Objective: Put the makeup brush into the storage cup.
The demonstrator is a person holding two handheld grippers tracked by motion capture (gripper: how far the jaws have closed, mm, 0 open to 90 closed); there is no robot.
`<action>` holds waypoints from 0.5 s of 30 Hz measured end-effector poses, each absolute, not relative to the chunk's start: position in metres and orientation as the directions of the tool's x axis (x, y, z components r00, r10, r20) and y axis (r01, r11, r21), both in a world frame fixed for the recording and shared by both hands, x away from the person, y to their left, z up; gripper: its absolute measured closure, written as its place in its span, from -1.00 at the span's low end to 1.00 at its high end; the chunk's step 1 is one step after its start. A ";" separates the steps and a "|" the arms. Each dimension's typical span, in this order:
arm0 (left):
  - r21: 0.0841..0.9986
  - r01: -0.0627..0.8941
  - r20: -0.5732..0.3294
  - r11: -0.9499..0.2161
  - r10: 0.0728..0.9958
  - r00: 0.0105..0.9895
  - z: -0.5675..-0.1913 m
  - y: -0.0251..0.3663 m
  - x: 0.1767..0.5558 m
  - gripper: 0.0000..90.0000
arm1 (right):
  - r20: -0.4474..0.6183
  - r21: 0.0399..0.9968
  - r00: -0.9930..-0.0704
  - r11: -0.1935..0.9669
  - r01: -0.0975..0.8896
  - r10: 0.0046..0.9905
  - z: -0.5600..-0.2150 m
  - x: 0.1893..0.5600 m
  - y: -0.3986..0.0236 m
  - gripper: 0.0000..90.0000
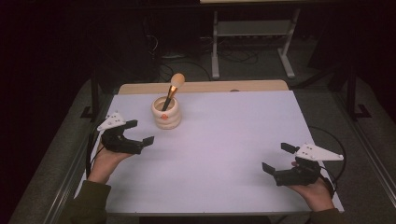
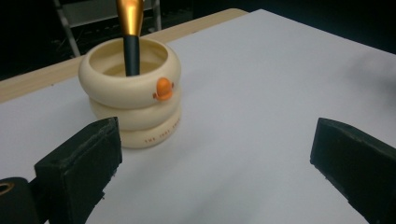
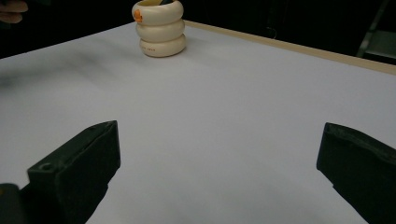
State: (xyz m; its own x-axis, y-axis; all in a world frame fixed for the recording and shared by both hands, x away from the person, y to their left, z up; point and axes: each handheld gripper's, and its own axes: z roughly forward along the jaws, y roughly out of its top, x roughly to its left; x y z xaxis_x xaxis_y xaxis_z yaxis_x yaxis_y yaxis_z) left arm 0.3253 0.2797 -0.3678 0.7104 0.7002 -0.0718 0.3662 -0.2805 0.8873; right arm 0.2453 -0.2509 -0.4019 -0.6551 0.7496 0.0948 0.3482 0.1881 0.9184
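— While the brush (image 1: 172, 91) stands bristles-up in that cream holder (image 1: 166, 113), where exactly is the pair sitting?

— Toward the far left of the white table (image 1: 224, 140), just short of the wooden strip (image 1: 210, 87) along the back edge. The holder looks like three stacked rings, upright, with a small orange beak-shaped knob on the top ring and tiny lettering on the bottom one. The brush has a black handle dropping inside, a gold ferrule above the rim and a pale orange head on top, and it's leaning toward the far right.

— And the nearest tool?

— That's the left gripper (image 1: 138, 132), near the table's left edge, just this side of the holder and a little left of it, not touching. Its jaws are spread wide with nothing between them. From the left gripper view the holder (image 2: 131, 98) sits just beyond the left-hand jaw, off to one side of the gap rather than inside it.

— The other one?

— The right gripper (image 1: 278, 158) is well apart, down at the near right corner of the table, resting in the person's hand (image 1: 317, 189). Also gaping wide, also holding nothing. In the right gripper view the holder (image 3: 161, 29) is small and far off, with bare white tabletop between the jaws.

— Anything past the table?

— A dark floor with cables and a pale metal stand (image 1: 252, 35).
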 end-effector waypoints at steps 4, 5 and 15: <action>0.888 0.360 -0.063 -0.287 0.700 0.712 -0.372 0.280 0.315 -0.97 | 0.091 0.917 -0.657 0.193 0.348 0.749 -0.403 0.246 -0.251 -1.00; 0.891 0.356 -0.062 -0.283 0.699 0.712 -0.373 0.280 0.312 -0.97 | 0.092 0.917 -0.657 0.193 0.348 0.748 -0.403 0.245 -0.251 -1.00; 0.903 0.333 -0.058 -0.271 0.691 0.720 -0.381 0.284 0.284 -0.97 | 0.096 0.916 -0.657 0.193 0.353 0.747 -0.405 0.246 -0.251 -1.00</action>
State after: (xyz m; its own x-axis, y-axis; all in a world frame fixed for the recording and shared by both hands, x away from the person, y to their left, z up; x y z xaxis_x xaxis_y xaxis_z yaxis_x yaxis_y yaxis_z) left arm 0.2842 0.2842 -0.3811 0.7203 0.6912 -0.0583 0.3332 -0.2710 0.9031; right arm 0.2456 -0.2511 -0.4051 -0.6573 0.7474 0.0963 0.3532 0.1927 0.9155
